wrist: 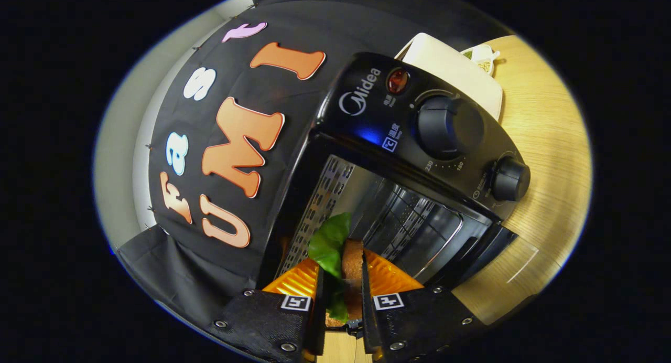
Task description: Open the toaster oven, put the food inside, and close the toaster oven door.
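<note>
Jaws nearly closed, clamping a sandwich with a lettuce leaf, tilted at the open Midea toaster oven on the bench

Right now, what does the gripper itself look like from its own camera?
The gripper shows two flat, blocky fingers fastened with round metal screws. Each carries a small square black-and-white marker tag near its inner edge. No cables or sleeve are visible.

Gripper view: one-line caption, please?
Gripper shut on a leafy sandwich, tilted before the open toaster oven on the wooden table.
</note>
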`<move>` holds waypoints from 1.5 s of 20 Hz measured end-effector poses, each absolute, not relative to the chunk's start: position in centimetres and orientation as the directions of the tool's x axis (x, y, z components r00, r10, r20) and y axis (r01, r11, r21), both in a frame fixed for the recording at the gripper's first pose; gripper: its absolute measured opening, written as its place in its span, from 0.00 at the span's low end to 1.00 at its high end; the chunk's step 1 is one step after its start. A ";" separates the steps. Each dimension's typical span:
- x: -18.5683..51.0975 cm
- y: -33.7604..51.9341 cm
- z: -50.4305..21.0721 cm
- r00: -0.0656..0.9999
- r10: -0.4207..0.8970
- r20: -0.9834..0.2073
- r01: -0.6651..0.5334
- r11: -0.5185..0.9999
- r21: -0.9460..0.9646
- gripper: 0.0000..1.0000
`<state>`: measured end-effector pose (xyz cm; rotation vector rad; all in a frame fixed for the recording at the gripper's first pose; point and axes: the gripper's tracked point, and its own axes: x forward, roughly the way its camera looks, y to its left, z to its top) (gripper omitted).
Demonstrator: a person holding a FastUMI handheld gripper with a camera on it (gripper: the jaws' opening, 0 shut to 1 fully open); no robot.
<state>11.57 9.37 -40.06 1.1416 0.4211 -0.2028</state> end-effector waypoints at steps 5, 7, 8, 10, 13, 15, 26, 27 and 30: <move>12.2 9.4 -41.0 0.907 0.029 -0.421 0.367 0.436 0.821 0.29; 12.4 9.4 -41.3 0.897 0.008 -0.442 0.385 0.474 0.792 0.29; 12.1 9.8 -41.5 0.890 -0.001 -0.455 0.390 0.519 0.761 0.33; 11.3 9.2 -42.0 0.877 -0.056 -0.477 0.399 0.637 0.659 0.44; 10.7 7.9 -42.1 0.859 -0.135 -0.494 0.402 0.776 0.486 0.61; 10.3 7.7 -41.8 0.851 -0.140 -0.507 0.379 0.831 0.406 0.71; 1.9 10.1 -37.7 0.793 0.031 -0.609 0.132 0.966 0.221 0.96; 0.7 10.0 -37.4 0.786 0.029 -0.617 0.106 0.978 0.182 0.96; -3.0 11.1 -38.2 0.733 0.080 -0.675 0.029 0.988 0.149 0.97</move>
